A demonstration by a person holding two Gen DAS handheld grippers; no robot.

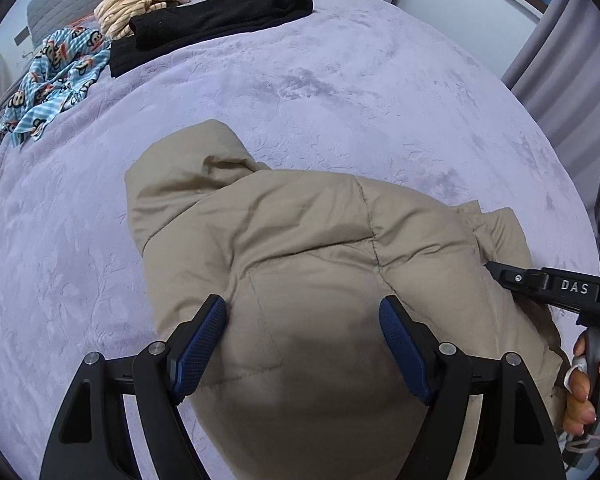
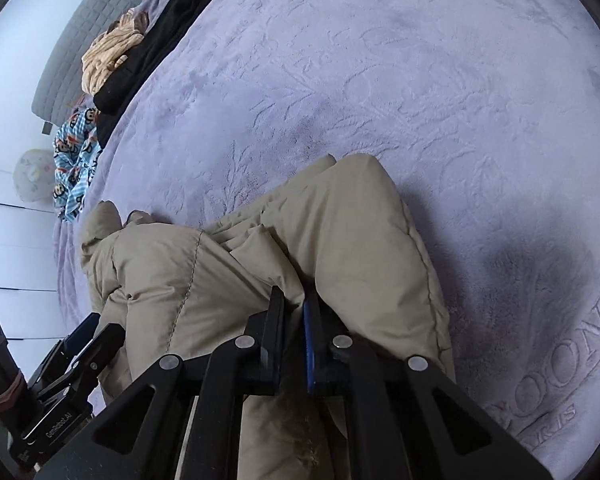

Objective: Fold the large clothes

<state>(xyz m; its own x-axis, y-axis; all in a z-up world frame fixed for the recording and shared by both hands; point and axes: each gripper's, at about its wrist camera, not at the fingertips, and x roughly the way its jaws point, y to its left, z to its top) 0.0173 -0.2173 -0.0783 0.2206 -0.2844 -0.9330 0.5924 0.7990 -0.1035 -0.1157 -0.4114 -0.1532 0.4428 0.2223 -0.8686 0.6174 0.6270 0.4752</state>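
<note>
Item: beige puffer jacket point(image 1: 300, 248), lying bunched on the lilac bed point(image 1: 360, 92), well apart from the black folded garment point(image 1: 220, 20) at the bed's far side. Judged light, bulky, springy, with a slick shell; best pinched at seams or hem. Left tongs point(image 1: 302, 320) stand wide above the jacket, empty. Right tongs point(image 2: 296, 312) are closed, pinching a fold of the jacket.

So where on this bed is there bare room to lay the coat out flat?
The widest bare patch of the purple blanket lies beyond the beige puffer coat, between it and the black folded garment. The far left corner is crowded: black garment, striped cream clothing, blue monkey-print fabric.
</note>
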